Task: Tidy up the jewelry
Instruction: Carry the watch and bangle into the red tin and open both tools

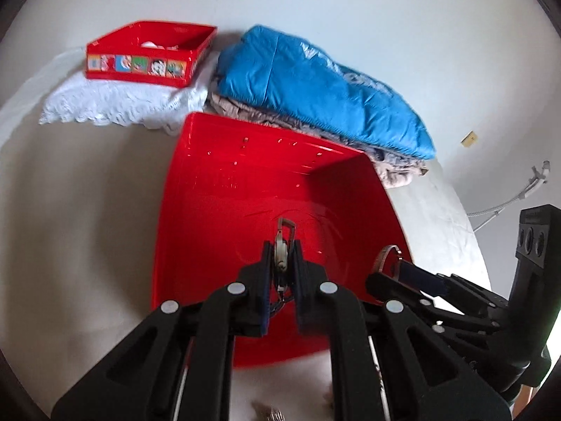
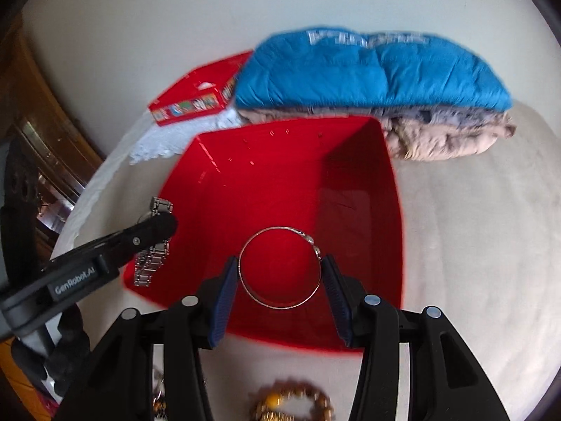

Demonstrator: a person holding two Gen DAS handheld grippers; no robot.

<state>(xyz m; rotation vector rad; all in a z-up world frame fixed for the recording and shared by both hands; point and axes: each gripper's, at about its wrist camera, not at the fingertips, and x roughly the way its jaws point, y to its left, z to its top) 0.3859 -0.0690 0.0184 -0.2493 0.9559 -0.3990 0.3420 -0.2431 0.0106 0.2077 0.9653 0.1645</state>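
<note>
A red open tray [image 1: 196, 245] [image 2: 392, 231] lies on a white bed. My left gripper [image 1: 282, 256] is shut on a metal-link wristwatch [image 1: 281, 251] above the tray's near part; in the right wrist view the watch [image 2: 150, 263] hangs at the tray's left edge. My right gripper [image 2: 280, 280] is shut on a thin silver bangle [image 2: 280, 267], held flat between the pads above the tray. The bangle [image 1: 385, 254] and right gripper [image 1: 399, 273] also show at the tray's right rim in the left wrist view.
A smaller red box [image 1: 150, 52] [image 2: 196, 98] sits on white lace cloth [image 1: 115, 105] at the back left. Folded blue and beige bedding [image 1: 315, 87] [image 2: 371, 77] lies behind the tray. A gold beaded bracelet [image 2: 291, 401] lies on the bed near me.
</note>
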